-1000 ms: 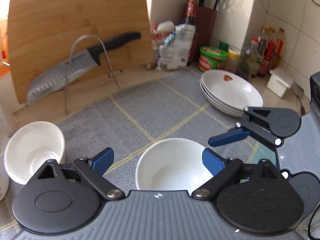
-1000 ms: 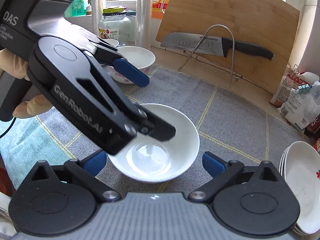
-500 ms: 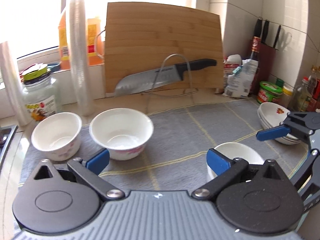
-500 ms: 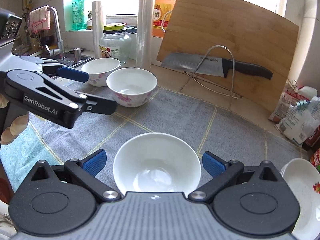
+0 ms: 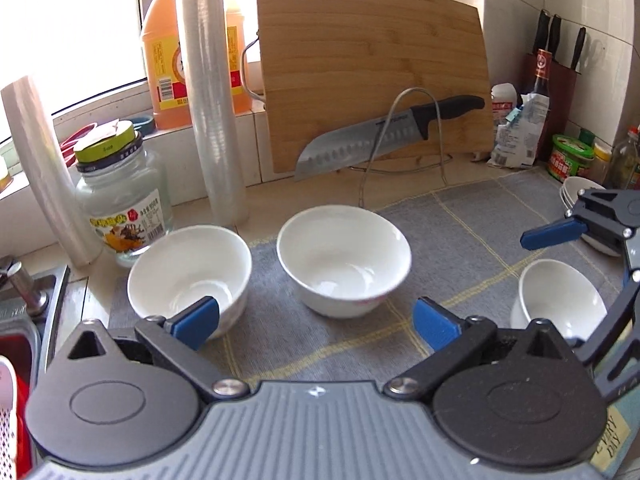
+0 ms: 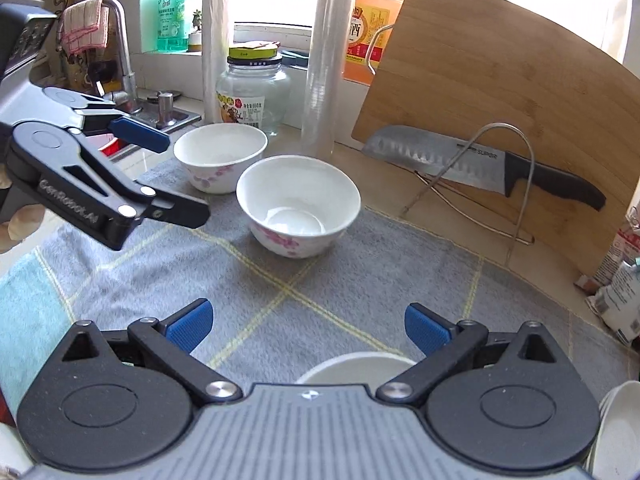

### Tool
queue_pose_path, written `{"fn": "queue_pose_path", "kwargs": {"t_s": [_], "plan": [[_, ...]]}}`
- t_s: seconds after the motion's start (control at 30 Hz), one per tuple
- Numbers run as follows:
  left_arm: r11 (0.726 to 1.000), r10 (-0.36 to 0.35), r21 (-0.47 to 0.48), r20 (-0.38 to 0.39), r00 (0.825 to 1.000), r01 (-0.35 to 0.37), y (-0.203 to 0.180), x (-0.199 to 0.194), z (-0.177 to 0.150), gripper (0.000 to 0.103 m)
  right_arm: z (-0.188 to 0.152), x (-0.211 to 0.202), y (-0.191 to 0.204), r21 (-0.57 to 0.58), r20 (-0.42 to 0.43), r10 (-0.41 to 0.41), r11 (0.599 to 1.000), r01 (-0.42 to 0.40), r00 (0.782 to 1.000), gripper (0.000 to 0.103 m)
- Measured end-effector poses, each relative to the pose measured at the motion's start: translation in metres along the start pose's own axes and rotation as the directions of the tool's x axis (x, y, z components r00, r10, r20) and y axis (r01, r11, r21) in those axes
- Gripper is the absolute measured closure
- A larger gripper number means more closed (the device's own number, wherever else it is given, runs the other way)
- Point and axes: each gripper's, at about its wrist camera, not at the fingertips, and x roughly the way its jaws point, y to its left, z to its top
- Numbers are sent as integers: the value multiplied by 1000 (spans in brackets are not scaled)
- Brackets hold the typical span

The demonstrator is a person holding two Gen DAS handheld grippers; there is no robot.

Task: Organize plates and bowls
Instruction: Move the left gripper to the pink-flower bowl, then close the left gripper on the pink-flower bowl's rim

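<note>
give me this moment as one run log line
left hand-held gripper: open, empty | right hand-held gripper: open, empty | three bowls apart on grey mat | plates stacked

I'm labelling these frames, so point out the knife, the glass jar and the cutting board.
knife (image 5: 352,148), left wrist view, on its blade.
glass jar (image 6: 256,92), right wrist view, on its body.
cutting board (image 5: 360,52), left wrist view, on its face.

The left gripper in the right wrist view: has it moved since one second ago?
Yes. The left gripper has drawn away to the left: before, it hung over the plain bowl; now it is beside the nearer flowered bowl.
</note>
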Motion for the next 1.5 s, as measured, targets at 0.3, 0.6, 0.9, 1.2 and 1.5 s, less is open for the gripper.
{"fn": "queue_pose_path", "kwargs": {"t_s": [0.3,0.6,0.9,1.2,1.5], "plan": [[996,-81,49,16,997,80,10,31,32,1,20,23,5,54,12,18,998,-19,1000,0],[988,-127,86,-20,992,129,14,62,48,1,34,46,2,66,-30,-24,998,25,999,0],[981,-140,126,-56,989,146,21,86,58,1,44,72,2,72,-69,13,997,-8,998,0],[974,-178,126,-95,979,189,19,100,54,1,53,89,0,98,-92,39,995,-30,995,0],[966,-214,122,-109,971,227,16,106,53,19,56,97,4,83,-104,40,996,-31,994,2]]}}
